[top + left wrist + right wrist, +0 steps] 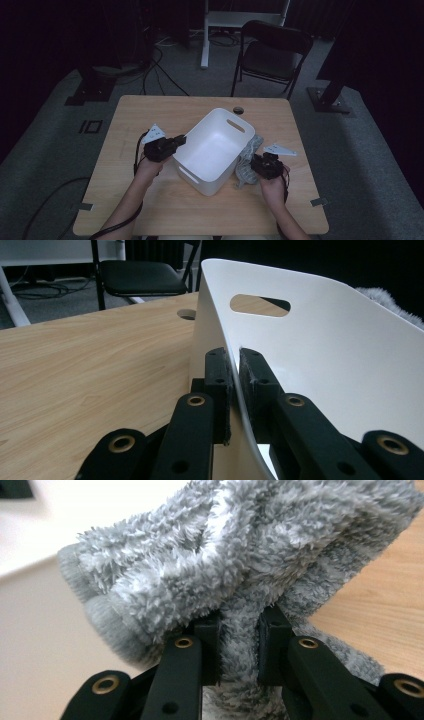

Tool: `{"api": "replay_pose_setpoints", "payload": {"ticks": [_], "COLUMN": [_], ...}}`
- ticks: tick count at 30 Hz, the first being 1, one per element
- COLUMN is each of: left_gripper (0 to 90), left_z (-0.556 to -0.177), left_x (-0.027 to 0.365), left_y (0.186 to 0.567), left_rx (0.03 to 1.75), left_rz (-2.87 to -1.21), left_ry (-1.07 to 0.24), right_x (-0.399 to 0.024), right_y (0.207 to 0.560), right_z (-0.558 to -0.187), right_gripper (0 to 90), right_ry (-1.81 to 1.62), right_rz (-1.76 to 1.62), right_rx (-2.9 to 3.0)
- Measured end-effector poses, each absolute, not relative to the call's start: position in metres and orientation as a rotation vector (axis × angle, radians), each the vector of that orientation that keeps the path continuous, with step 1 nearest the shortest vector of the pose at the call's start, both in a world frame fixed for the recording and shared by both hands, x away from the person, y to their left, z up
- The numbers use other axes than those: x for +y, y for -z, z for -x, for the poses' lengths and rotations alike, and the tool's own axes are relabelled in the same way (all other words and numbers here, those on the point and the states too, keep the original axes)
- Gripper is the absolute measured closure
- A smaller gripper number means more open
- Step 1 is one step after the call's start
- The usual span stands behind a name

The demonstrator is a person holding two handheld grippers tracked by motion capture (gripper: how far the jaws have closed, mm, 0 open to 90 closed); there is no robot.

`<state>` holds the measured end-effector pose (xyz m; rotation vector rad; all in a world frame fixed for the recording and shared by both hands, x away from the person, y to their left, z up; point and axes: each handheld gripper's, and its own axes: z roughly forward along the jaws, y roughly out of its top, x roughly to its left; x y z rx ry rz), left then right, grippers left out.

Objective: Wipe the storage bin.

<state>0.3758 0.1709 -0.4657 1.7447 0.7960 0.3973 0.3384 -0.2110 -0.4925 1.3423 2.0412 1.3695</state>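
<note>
A: The room is dark around a pale wooden table (150, 200), with a black folding chair (272, 52) and a white stand (245, 20) on the grey carpet behind it. What sits on the table?

B: A white plastic tub (212, 150) with slot handles stands near the middle, turned at an angle to the table's edges. A small round hole (238, 109) in the tabletop lies just beyond its far corner

A: And the left gripper (177, 142)?

B: It is clenched on the tub's left-hand wall. In the left gripper view the two black pads sit either side of the thin white rim (235, 370), one outside and one inside, pressing on it

A: Where is the grey thing?

B: A fluffy grey towel (247, 157) lies bunched on the table against the tub's right side, outside it. The right gripper (256, 164) grasps it; in the right gripper view a fold of the towel (240, 580) is pinched between the jaws, and the rest bulges above them with the table to the right

A: The person?

B: Both forearms come in from the near edge, the left hand (150, 167) behind one gripper and the right hand (272, 185) behind the other, well apart with the tub between them
</note>
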Motion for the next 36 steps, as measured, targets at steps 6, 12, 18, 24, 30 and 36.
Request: {"api": "replay_pose_setpoints", "payload": {"ticks": [6,12,18,24,30,36], "left_gripper": [83.0,82.3,82.5,82.5,82.5,82.6], "left_z": [-0.376,-0.376,-0.375,-0.374,-0.374,-0.375], "left_x": [0.170,0.170,0.169,0.168,0.167,0.167], "left_y": [0.466,0.466,0.466,0.466,0.466,0.466], "left_rx": [0.791,0.798,0.802,0.809,0.815,0.804], "left_rz": [-1.746,-1.733,-1.740,-1.740,-1.737,-1.736], "left_ry": [-0.398,-0.393,-0.417,-0.432,-0.434,-0.418], "right_x": [-0.212,-0.212,-0.213,-0.214,-0.215,-0.206], "right_y": [0.504,0.516,0.530,0.522,0.489,0.472], "right_z": [-0.344,-0.351,-0.358,-0.353,-0.335,-0.321], "right_gripper": [76.0,76.0,75.9,76.0,76.0,76.0], "right_ry": [-1.347,-1.297,-1.242,-1.289,-1.423,-1.439], "right_rz": [-1.384,-1.417,-1.456,-1.453,-1.343,-1.239], "right_rx": [2.063,2.098,2.130,2.121,2.067,2.040]}}
